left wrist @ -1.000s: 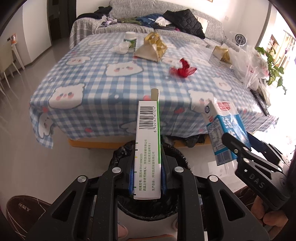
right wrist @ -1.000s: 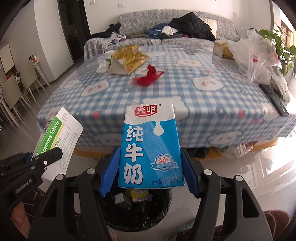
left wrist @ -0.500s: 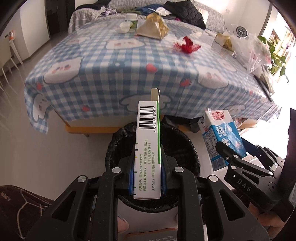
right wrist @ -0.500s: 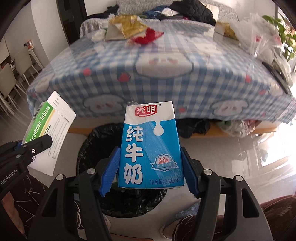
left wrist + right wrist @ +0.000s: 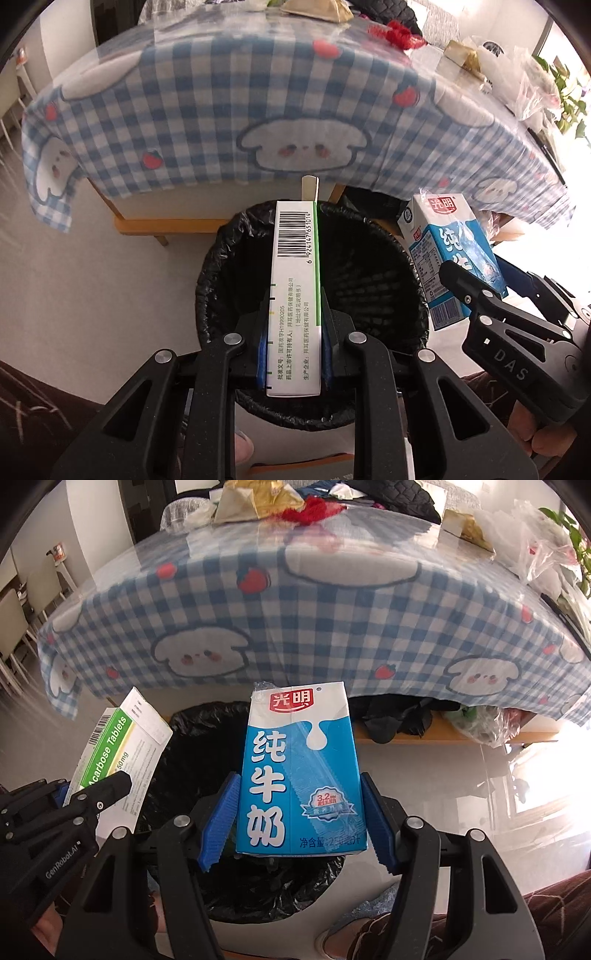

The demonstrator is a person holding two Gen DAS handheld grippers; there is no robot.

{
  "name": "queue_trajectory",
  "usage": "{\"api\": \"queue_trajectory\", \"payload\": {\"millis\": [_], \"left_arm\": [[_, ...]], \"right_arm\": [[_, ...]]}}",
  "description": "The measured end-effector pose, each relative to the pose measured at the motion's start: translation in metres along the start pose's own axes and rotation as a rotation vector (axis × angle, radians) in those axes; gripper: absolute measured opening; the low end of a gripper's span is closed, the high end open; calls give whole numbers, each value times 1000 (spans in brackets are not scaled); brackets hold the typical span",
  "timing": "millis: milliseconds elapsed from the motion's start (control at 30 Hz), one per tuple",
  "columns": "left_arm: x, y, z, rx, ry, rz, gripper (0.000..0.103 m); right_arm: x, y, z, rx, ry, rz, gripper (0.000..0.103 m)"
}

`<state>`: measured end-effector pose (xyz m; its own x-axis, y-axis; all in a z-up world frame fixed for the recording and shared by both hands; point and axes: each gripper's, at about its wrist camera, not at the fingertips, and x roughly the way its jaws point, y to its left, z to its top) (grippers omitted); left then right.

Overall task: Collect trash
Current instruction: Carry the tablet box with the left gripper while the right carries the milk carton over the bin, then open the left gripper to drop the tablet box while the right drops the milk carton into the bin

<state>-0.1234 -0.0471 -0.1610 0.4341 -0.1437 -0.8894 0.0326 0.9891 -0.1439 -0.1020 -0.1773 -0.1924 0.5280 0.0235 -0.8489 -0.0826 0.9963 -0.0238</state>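
My left gripper [image 5: 293, 332] is shut on a white and green tablet box [image 5: 295, 280], held over the black-bagged trash bin [image 5: 221, 266]. My right gripper [image 5: 299, 812] is shut on a blue milk carton [image 5: 299, 771], held over the same bin [image 5: 192, 746]. The milk carton also shows in the left wrist view [image 5: 450, 254], and the tablet box in the right wrist view [image 5: 118, 753]. On the table lie a gold wrapper [image 5: 255, 498] and red crumpled trash [image 5: 310, 509].
The table with the blue checked cloth [image 5: 258, 103] stands just behind the bin. Plastic bags [image 5: 535, 542] sit on its right side. Dark clothes and a bag [image 5: 399, 716] lie under the table. Chairs [image 5: 22, 613] stand at the far left.
Both grippers have moved down and forward toward the bin with their items still held. The bin opening now fills the view below both items.
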Motion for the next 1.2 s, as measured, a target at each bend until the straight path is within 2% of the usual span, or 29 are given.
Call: {"api": "queue_trajectory", "payload": {"millis": [400,533,767,867,933,1000,1033,1100,1200], "left_arm": [[35,-9,-10,-2,42,21,20],[43,-18,-8,1,56,-4,20],[61,-41,-6,48,69,-27,21],[67,-44,-7,62,69,-13,24],[68,-45,-8,62,71,-14,28],[66,-41,-8,51,58,-10,44],[65,-39,-8,44,48,-4,48],[61,-31,-7,25,32,2,69],[54,-19,-5,17,7,24,75]], "right_arm": [[20,-24,-9,43,36,-43,61],[20,-34,-13,60,45,-49,61],[16,-51,-17,99,43,-52,61],[16,-55,-19,105,43,-52,61],[17,-55,-19,105,47,-46,61],[19,-53,-19,107,58,-24,61],[21,-52,-18,107,60,-16,61],[23,-48,-17,97,60,-16,61],[24,-42,-18,93,64,-9,61]]}}
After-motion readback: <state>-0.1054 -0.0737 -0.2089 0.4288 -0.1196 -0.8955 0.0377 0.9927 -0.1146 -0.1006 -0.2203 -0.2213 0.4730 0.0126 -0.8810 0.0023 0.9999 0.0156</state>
